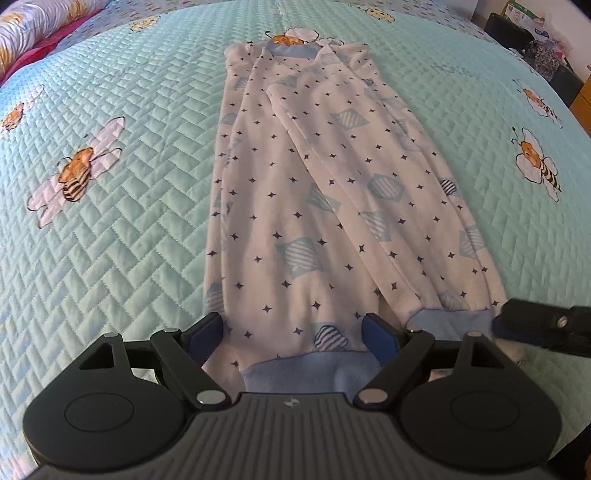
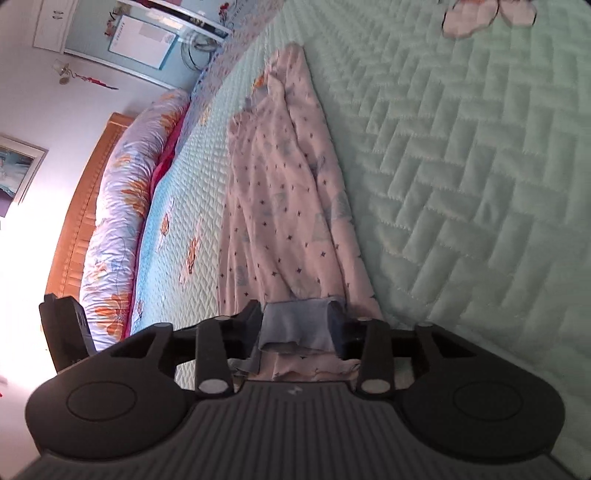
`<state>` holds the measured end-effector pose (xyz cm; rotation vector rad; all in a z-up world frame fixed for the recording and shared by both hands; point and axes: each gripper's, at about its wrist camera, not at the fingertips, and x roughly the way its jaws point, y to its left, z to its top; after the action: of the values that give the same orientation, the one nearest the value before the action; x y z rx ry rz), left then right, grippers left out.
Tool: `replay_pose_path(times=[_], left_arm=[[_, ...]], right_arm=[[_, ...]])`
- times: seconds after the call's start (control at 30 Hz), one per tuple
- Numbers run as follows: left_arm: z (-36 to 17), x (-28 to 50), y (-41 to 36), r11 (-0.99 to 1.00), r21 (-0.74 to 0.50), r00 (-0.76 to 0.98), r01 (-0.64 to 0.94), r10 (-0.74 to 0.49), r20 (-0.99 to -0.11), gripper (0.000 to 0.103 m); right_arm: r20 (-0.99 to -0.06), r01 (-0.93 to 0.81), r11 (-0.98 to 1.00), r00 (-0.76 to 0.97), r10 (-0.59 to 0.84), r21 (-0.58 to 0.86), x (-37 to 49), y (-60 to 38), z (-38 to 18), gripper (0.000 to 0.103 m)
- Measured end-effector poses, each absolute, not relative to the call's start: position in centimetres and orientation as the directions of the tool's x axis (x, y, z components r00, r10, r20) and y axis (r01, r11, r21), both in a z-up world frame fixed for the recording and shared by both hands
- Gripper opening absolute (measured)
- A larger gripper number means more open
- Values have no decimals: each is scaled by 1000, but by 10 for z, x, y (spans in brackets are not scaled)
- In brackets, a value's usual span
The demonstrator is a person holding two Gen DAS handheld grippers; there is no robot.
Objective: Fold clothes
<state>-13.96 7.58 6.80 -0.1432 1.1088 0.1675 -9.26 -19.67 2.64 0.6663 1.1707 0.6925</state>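
Note:
A white fleece garment (image 1: 314, 177) with dark stars and blue striped patches lies lengthwise on the bed, folded into a long strip with blue cuffs at the near end. My left gripper (image 1: 295, 332) stands open, pointing steeply down, with the wide blue cuff (image 1: 306, 373) between its fingers. The narrower blue cuff (image 1: 450, 319) lies to the right. My right gripper (image 2: 299, 325) is shut on that cuff (image 2: 295, 321), which bunches between its pads. One of its fingers (image 1: 532, 325) shows at the cuff's right end. The garment (image 2: 273, 206) stretches away from it.
The quilted mint bedspread (image 1: 129, 221) with bee prints lies on all sides of the garment. A rolled floral duvet (image 2: 118, 221) lies along the wooden headboard (image 2: 74, 229). Dark furniture (image 1: 517, 33) stands beyond the bed's far right corner.

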Motion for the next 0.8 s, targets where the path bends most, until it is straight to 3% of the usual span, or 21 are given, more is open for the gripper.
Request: replay_pose_path(times=[0.2, 0.3, 0.5, 0.8], left_arm=[[87, -157, 90, 968, -20, 464, -249, 102, -880, 85], [90, -179, 121, 926, -162, 520, -341, 42, -853, 85], [54, -199, 179, 743, -457, 540, -489, -153, -827, 84], [43, -195, 175, 716, -592, 578, -370, -321, -750, 100]], right_arm=[[-592, -109, 642, 298, 749, 759, -91, -225, 30, 47], [-600, -96, 655, 317, 734, 750, -91, -238, 27, 60], [-577, -56, 615, 289, 764, 786, -88, -236, 12, 62], [-483, -38, 497, 185, 856, 867, -73, -229, -7, 65]])
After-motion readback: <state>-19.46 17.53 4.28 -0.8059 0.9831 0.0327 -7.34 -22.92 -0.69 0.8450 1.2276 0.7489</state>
